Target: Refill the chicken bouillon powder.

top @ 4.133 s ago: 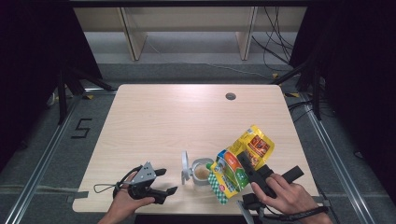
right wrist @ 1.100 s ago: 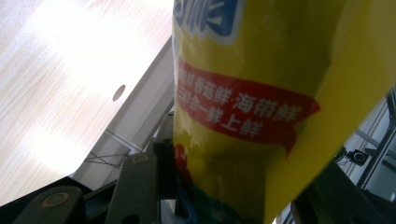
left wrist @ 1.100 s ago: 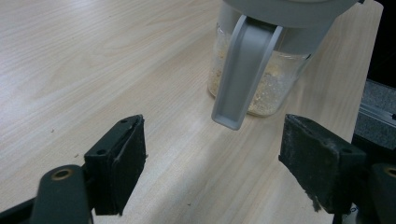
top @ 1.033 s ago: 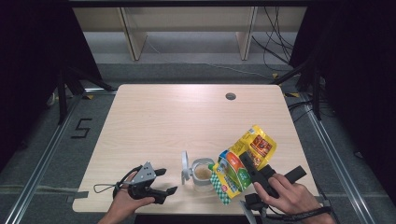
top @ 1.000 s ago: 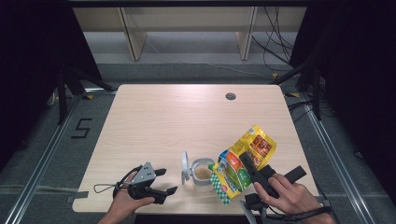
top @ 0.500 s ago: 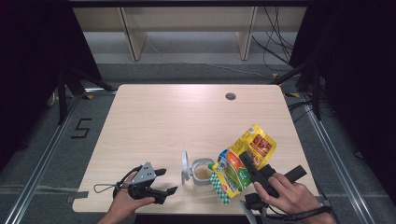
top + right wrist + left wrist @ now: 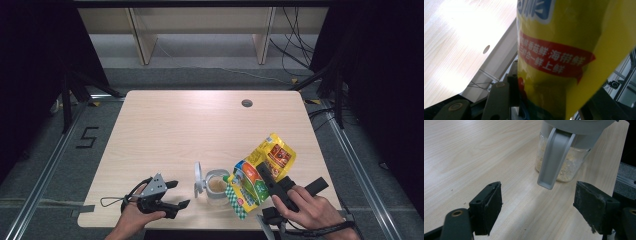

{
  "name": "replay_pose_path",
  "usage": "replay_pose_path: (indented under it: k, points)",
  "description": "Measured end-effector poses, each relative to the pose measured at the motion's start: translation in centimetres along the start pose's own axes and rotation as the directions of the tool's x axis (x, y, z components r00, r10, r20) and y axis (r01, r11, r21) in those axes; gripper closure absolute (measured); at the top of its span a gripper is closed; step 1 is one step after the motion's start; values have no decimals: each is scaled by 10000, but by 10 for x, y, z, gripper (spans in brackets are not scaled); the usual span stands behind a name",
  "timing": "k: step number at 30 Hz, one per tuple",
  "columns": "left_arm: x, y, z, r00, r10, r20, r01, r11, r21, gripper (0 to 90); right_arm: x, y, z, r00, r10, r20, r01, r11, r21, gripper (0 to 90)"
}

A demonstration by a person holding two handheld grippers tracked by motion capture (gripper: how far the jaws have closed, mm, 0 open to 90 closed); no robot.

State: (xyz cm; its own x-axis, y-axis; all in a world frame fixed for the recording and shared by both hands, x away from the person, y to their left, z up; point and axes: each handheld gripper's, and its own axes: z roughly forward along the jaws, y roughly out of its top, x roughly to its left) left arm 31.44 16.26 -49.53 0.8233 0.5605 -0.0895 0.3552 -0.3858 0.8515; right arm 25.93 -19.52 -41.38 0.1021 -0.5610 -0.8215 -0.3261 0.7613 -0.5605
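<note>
Worktop (image 7: 165, 130) of pale wood carries all items near its front edge. Largest item: a yellow and green packet (image 7: 260, 175), held tilted over the jar, its long axis running from upper right, away from the person, down to lower left, with the lower green end just beside the jar's rim. Right tool (image 7: 267, 181) is clamped on this packet; in the right gripper view the packet (image 7: 564, 55) sits pinched between the black jaws. Next in size: a clear jar (image 7: 216, 186) with a grey hinged lid (image 7: 199, 179) standing open on its left side, and pale granules in the bottom. In the left gripper view the jar (image 7: 564, 167) stands directly ahead, its grey clasp (image 7: 554, 162) hanging toward the camera. Left tool (image 7: 172, 195) rests low at the front of the worktop, left of the jar and apart from it, jaws spread wide and holding nothing.

Judgement: pouring from packet into jar is the step in hand. The deciding relation is the packet's lower end against the jar mouth, immediately right of it; whether that end is open cannot be told. The left tool is positioned to steady the jar.
</note>
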Motion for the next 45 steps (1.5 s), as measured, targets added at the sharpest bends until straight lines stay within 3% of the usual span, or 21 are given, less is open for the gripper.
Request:
replay_pose_path:
  k: [5,6,9,11,16,19,21,28,30,32,39,43,45]
  points:
    - [0,0,0,10000,0,6,0,10000,-8,220,1,0,0,10000,-26,20,26,10000,-5,598]
    - [0,0,0,10000,42,-15,-42,10000,21,220,3,1,0,9996,279,23,-279,9996,-87,599]
    - [0,0,0,10000,48,-74,-48,10000,14,220,2,1,0,10000,-19,-39,18,10000,-59,599]
    - [-1,0,0,9999,-111,-106,111,9999,28,220,2,2,0,10000,36,-61,-36,10000,-58,599]
    - [0,0,0,10000,3,-39,-3,10000,-20,220,1,2,0,10000,-28,-23,28,10000,-83,599]
    - [0,0,-1,10000,59,-80,-58,10000,22,220,4,3,1,9997,250,71,-249,9995,-169,599]
    - [-1,0,0,9999,-108,-106,108,9999,25,220,4,3,1,9996,276,78,-275,9995,-172,599]
    - [0,0,0,10000,64,-67,-64,10000,16,219,2,2,0,9999,-108,-5,108,9999,-112,599]
    - [-1,0,0,9999,-171,-20,171,9998,41,220,3,2,0,9999,138,-12,-139,9997,-195,599]
    - [0,0,0,10000,-25,-82,25,10000,22,219,4,3,0,9996,265,48,-264,9995,-174,599]
    - [0,0,0,10000,57,-71,-56,10000,21,219,4,3,0,9997,231,63,-230,9996,-180,600]
    - [-1,0,0,9999,-102,-103,102,9999,21,220,2,2,0,10000,-66,10,66,9999,-107,600]
    - [0,0,0,10000,64,-7,-64,10000,39,220,2,1,-1,10000,5,13,-5,10000,-84,600]
